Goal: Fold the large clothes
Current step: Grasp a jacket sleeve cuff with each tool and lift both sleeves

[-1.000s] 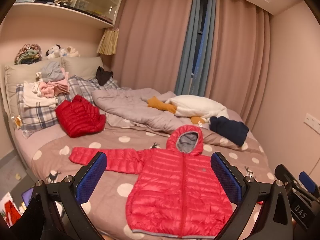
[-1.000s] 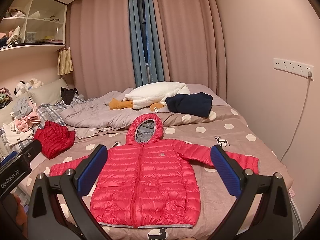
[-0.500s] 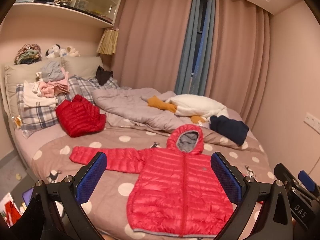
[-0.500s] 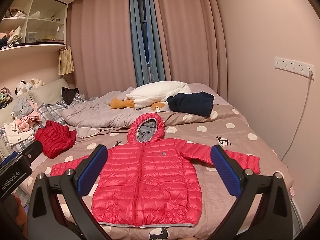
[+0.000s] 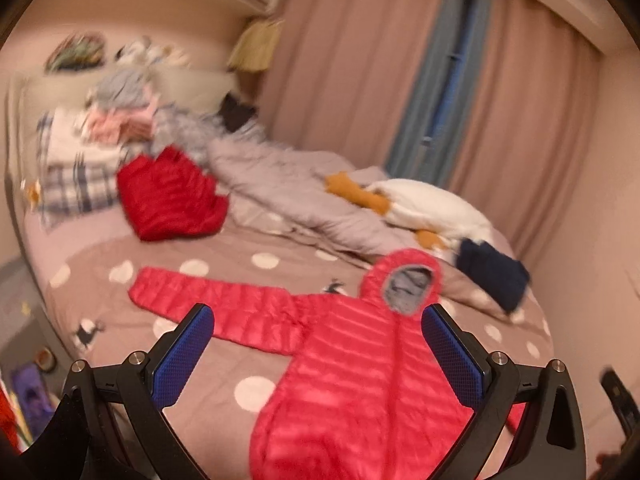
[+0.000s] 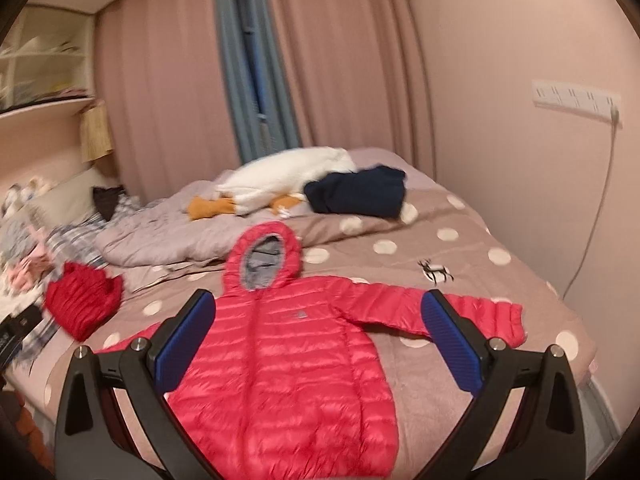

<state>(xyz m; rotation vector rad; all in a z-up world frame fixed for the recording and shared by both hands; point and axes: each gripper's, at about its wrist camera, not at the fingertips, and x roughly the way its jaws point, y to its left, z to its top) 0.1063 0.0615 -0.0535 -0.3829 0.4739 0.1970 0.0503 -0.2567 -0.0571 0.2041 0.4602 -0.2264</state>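
Note:
A pink-red hooded puffer jacket [image 5: 360, 392] lies flat, front up, on the polka-dot bed [image 5: 248, 256], sleeves spread, hood toward the pillows. It also shows in the right wrist view [image 6: 288, 360]. My left gripper [image 5: 318, 356] is open and empty, above the jacket's left shoulder and sleeve. My right gripper [image 6: 318, 344] is open and empty, above the jacket's chest and right sleeve [image 6: 472, 316]. Both views are motion-blurred.
A folded red jacket [image 5: 168, 196] lies left of the pink one. A grey quilt [image 5: 288, 196], a white plush toy [image 6: 288, 176] and a folded navy garment [image 6: 360, 192] lie behind it. Clothes are piled on the pillows [image 5: 112, 120]. A wall with a cable [image 6: 592, 216] borders the right side.
Both grippers have moved forward and down toward the jacket, which now looks larger and closer. Both stay open. The jacket has not moved.

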